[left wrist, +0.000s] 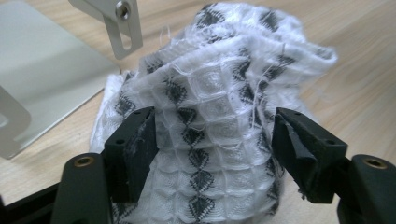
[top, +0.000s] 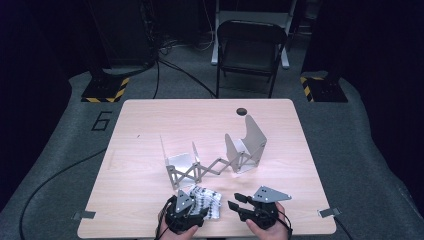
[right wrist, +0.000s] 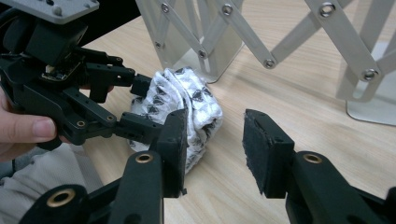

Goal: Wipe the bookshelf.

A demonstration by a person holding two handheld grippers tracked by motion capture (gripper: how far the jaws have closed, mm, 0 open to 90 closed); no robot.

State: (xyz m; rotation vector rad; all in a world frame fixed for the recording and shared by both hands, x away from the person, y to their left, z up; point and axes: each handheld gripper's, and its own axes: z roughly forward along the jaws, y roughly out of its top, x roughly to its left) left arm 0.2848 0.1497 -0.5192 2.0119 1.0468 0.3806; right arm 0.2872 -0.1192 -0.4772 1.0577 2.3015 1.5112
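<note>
Just behind cloth [top: 207, 201]: metal scissor rack [top: 212, 162], perhaps touching.

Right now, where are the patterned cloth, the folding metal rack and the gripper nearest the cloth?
cloth [left wrist: 205, 126], left gripper view, on its bunched waffle weave.
rack [top: 200, 170], high view, on its crossed scissor links.
left gripper [top: 197, 216], high view, midway between its fingertips, by the cloth.
</note>
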